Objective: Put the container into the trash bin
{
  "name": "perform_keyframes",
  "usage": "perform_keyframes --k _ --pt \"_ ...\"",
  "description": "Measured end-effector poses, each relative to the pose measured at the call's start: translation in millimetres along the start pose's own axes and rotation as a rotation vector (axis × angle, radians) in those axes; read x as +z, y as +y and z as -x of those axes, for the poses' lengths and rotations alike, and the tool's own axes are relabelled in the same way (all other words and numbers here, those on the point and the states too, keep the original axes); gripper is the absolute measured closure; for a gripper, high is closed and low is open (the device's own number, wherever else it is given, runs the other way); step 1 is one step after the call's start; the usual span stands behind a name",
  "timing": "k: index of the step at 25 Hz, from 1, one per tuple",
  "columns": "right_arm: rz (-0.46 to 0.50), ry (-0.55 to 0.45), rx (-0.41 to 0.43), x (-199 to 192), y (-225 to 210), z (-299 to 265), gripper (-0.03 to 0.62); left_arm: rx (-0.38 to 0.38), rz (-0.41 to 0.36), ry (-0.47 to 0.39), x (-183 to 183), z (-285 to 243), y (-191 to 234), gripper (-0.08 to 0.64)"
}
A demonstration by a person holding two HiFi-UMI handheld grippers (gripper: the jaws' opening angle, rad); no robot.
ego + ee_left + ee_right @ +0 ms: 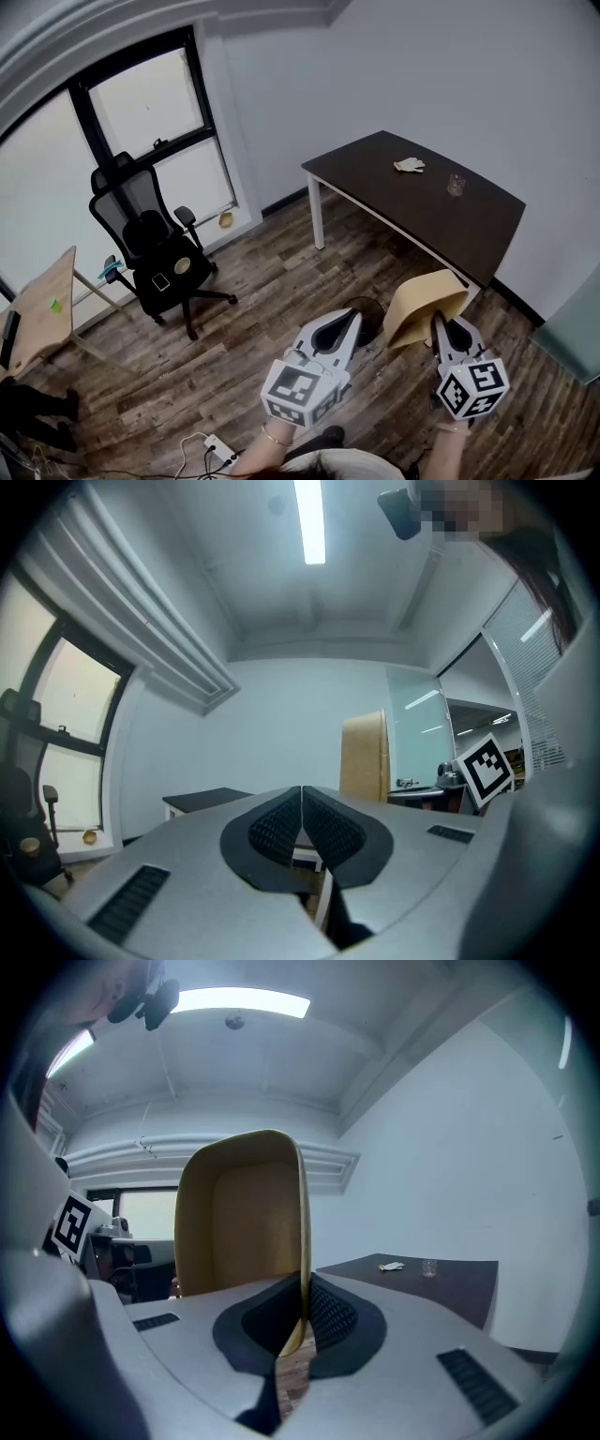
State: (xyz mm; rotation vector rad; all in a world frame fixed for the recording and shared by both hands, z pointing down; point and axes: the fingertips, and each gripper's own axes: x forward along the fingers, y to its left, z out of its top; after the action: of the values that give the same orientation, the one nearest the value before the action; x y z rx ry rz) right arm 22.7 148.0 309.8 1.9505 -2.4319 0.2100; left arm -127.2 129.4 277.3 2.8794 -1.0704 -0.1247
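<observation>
The container [424, 305] is a tan, shallow paper tray, carried on edge over the wooden floor. My right gripper [439, 324] is shut on its rim. In the right gripper view the thin wall of the container [242, 1222] stands pinched between the pads, with its hollow side facing left. My left gripper [352, 321] is shut and empty just left of it, and in the left gripper view its pads [302, 797] meet with nothing between them. A dark round shape [373, 313], perhaps the trash bin, sits on the floor, mostly hidden behind the left gripper.
A dark table [412, 202] stands ahead by the wall, with a white glove [409, 165] and a small glass [456, 185] on it. A black office chair [155, 244] stands by the window at left, near a light wooden desk [42, 314]. A power strip [220, 452] lies by my feet.
</observation>
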Motion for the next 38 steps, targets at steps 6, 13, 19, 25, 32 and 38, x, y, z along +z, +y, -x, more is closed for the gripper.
perform_keyframes --k 6,13,19,25,32,38 --pt "-0.045 -0.007 0.008 3 -3 -43 0.580 -0.030 0.009 0.003 3 -32 31 0.537" --pt "-0.072 0.010 -0.003 -5 -25 -74 0.580 -0.044 0.021 0.029 -13 -73 47 0.538" --pt "-0.112 0.007 0.005 -11 -68 -112 0.580 -0.016 0.018 0.023 -20 -121 65 0.540" --pt "-0.121 0.015 0.029 -6 -116 -161 0.580 0.002 0.019 0.029 -25 -185 84 0.540" --pt "-0.113 0.021 0.069 9 -181 -216 0.579 0.020 0.024 0.025 -26 -270 99 0.540" --pt "-0.106 0.024 0.107 20 -222 -250 0.580 0.056 0.013 0.021 -22 -323 105 0.540"
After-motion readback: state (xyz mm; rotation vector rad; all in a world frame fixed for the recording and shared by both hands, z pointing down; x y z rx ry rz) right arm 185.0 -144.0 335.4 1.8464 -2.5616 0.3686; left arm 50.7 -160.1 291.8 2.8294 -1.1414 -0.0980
